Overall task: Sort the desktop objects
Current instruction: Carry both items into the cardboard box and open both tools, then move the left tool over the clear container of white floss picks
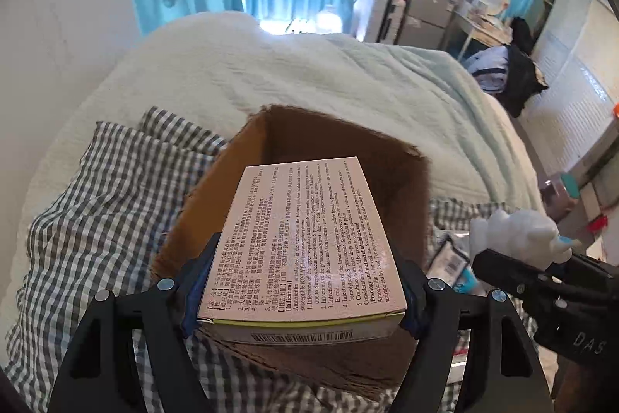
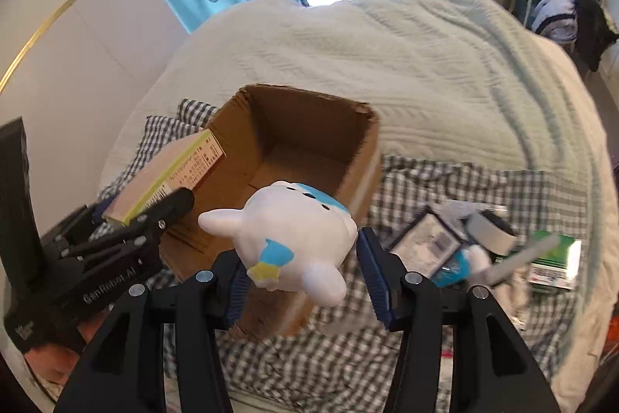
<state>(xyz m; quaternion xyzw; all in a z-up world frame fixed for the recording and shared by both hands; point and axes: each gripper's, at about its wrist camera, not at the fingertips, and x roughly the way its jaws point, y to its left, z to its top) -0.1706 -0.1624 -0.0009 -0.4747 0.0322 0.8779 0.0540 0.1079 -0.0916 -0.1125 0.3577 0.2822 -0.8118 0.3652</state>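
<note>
My left gripper [image 1: 305, 281] is shut on a pinkish medicine box [image 1: 305, 231] printed with text, held flat above the open brown cardboard box [image 1: 216, 180]. The right wrist view shows that same medicine box [image 2: 170, 173] at the carton's left wall, in the left gripper [image 2: 154, 211]. My right gripper [image 2: 305, 273] is shut on a white plush toy [image 2: 298, 223] with blue patches, in the air over the near side of the cardboard box [image 2: 309, 126]. The carton's visible floor is bare. At the right edge of the left wrist view, the toy [image 1: 518, 231] sticks out of the right gripper [image 1: 503, 266].
The carton stands on a checked cloth [image 2: 425, 335] over a bed with a pale green quilt [image 2: 425, 64]. To the carton's right lie a green box [image 2: 557, 262], a flat packet [image 2: 425, 239] and other small items. Curtains and furniture are beyond the bed.
</note>
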